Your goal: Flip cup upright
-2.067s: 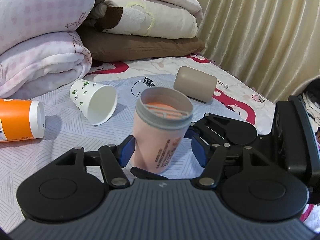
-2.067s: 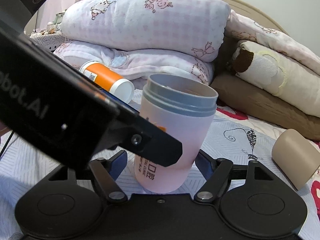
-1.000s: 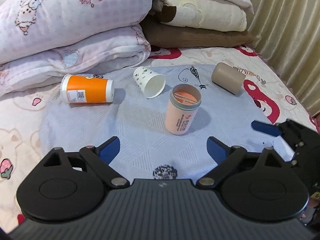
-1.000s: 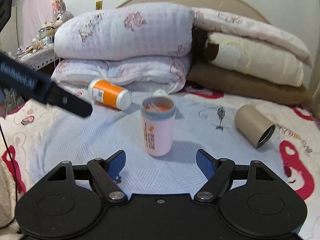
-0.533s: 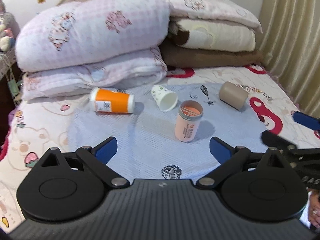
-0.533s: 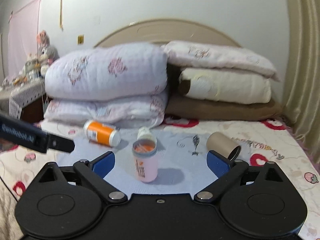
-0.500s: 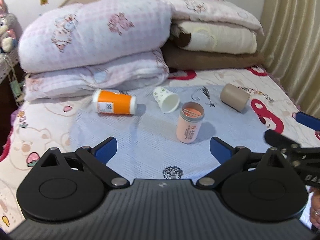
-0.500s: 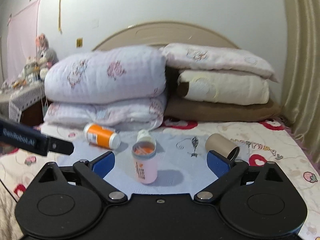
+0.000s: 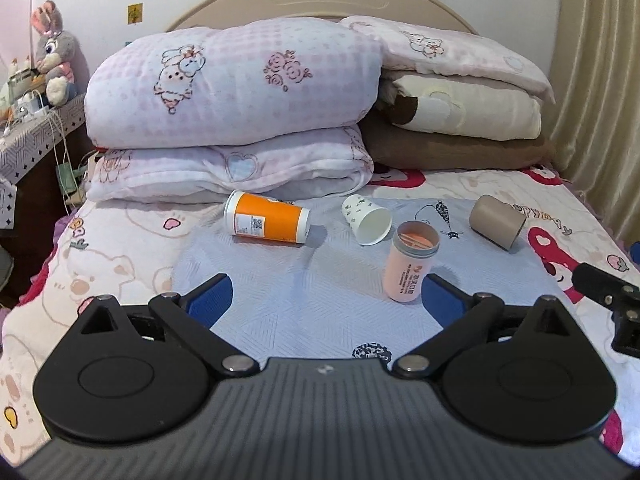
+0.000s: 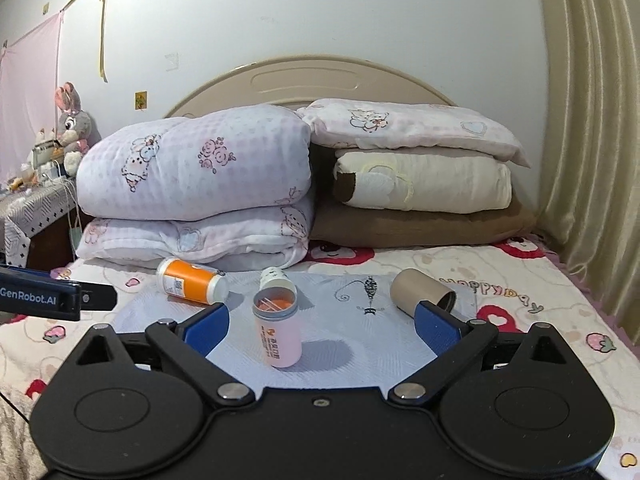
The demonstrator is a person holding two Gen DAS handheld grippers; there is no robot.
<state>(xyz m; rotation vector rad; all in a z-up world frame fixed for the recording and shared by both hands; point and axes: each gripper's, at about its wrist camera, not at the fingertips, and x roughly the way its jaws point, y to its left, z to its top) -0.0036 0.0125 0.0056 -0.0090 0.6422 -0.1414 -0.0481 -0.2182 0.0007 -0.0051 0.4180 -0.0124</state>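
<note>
I am holding my left gripper [image 9: 326,294] and right gripper [image 10: 320,322] wide apart and empty, well back from the pink plastic cup with grey rim [image 9: 410,266], which is standing upright on the pale blue mat [image 9: 304,300], so probably nothing knocks it.

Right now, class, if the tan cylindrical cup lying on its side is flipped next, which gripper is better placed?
Probably the right gripper. It is open, and the tan cylindrical cup lies just behind its right-hand fingertip. From the open left gripper, that cup lies far off to the right.
</note>
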